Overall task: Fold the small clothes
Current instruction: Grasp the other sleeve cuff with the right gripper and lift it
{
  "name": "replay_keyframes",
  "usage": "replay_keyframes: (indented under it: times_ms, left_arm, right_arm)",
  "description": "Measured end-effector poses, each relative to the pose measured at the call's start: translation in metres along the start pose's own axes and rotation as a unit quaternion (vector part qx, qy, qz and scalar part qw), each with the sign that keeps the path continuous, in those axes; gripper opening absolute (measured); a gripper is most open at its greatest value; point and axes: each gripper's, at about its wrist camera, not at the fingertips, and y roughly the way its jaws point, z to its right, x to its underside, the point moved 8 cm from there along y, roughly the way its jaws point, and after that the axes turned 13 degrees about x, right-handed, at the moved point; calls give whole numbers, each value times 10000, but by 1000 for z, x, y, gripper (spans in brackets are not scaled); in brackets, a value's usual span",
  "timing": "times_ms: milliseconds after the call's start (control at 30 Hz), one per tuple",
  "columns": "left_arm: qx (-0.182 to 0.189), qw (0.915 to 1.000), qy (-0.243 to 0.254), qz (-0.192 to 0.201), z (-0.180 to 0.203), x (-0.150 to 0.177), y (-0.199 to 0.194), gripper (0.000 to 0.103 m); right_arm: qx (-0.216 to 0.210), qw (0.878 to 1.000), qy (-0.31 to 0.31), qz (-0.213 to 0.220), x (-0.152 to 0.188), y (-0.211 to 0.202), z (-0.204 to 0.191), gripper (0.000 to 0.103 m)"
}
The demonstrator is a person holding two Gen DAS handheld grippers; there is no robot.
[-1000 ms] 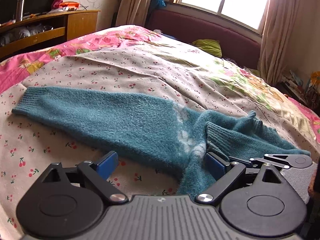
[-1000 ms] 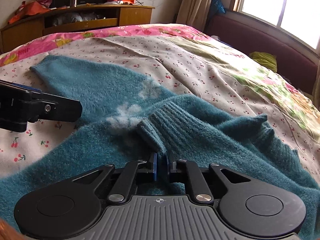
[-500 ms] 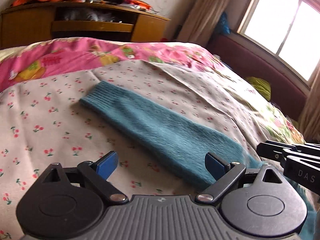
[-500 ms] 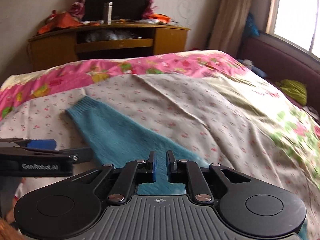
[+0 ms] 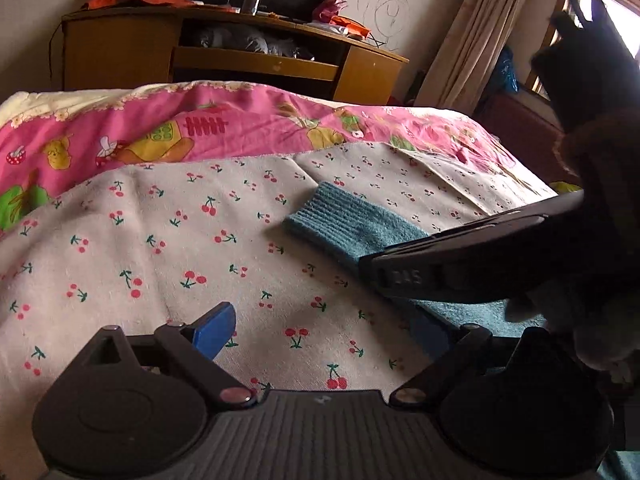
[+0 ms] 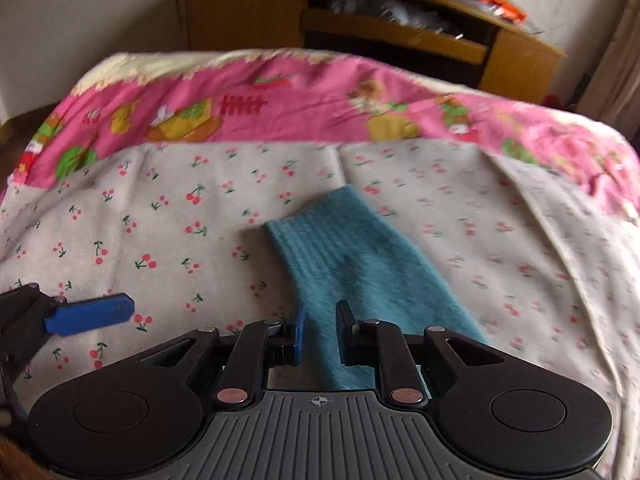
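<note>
Here, teal sweater sleeve [image 6: 352, 264] flat on cherry-print bedspread [image 6: 160, 220], cuff nearest dresser [image 5: 224, 52]. Soft, fuzzy, limp; best pinched at ribbed cuff. Right gripper [image 6: 319, 330] narrowly parted over sleeve; left gripper [image 5: 320, 330] wide, beside sleeve.

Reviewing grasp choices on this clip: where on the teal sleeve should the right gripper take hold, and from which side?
Probably at the ribbed cuff of the teal sleeve. It lies flat and free on the cherry-print sheet, pointing away from the right gripper. Come in low along the sleeve, pinching the cuff's near-left edge.
</note>
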Motion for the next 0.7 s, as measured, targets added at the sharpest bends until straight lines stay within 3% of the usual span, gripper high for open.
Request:
replay_keyframes:
  times_ms: [200, 300, 400, 467, 600, 700]
  left_arm:
    - [-39, 9988, -479, -138, -20, 5, 5, 101]
    - [-91, 9986, -476, -213, -21, 8, 8, 100]
    - [-28, 9986, -444, -269, -19, 9, 10, 100]
    - [-54, 9991, -321, -282, -15, 10, 11, 100]
    - [14, 9996, -76, -257, -4, 12, 12, 100]
    - [162, 9994, 240, -166, 10, 12, 11, 100]
  right_arm:
    - [192, 9989, -416, -47, -11, 21, -18, 30]
    - [426, 9974, -561, -117, -14, 28, -16, 30]
    - [533, 9982, -125, -243, -17, 35, -5, 22]
    - [599, 9979, 12, -236, -17, 34, -2, 7]
    - [554, 9966, 611, 75, -20, 5, 19, 6]
    - [585, 9882, 1362, 390, -16, -32, 54, 6]
